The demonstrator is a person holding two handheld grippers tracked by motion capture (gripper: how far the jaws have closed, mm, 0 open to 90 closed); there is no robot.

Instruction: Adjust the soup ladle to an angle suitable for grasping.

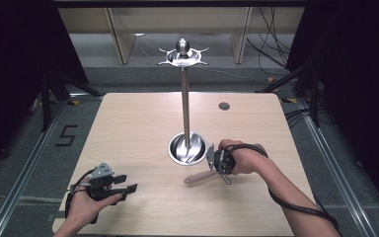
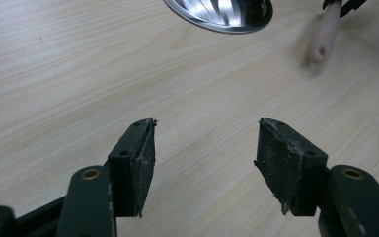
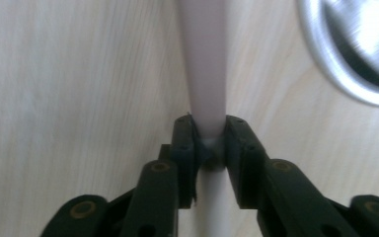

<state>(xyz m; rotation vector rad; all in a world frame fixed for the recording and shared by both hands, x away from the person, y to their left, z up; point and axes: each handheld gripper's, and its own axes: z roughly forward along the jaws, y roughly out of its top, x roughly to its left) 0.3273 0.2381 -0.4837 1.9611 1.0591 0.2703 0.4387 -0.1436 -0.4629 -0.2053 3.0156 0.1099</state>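
Black pads of the right gripper (image 3: 208, 143) sit nearest the lens in the right gripper view, closed onto a pale pink handle (image 3: 205, 74) that runs straight out between them, away from the camera; a short stub of it continues back under the jaws. Grip looks firm, pads pressing both sides of the shaft. High view: right gripper (image 1: 220, 163) lies just right of the steel base dish (image 1: 187, 148), and the handle (image 1: 200, 177) runs from it leftward and toward the person, low over the table (image 1: 128, 123), free end pointing toward the left hand's side. Whether that end rests on the wood or hangs just clear, I cannot tell. Utensil head hidden behind the gripper. Left gripper (image 1: 128, 190) rests well apart near the front left corner, jaws standing wide with nothing between them; its own view shows bare wood between the 2 pads (image 2: 138, 163), and the handle's blurred tip (image 2: 323, 37) far off beside the dish rim (image 2: 222, 19). Stand: 1 tall steel pole (image 1: 185, 98) rises from the dish to a hooked crown (image 1: 183, 55) at the far side. Key relation, as I judge it: the handle's long axis lies near level, while the hooks sit high and beyond the dish, so the right hand, the nearer 1, would have to lift and tip the utensil upright to hang it.
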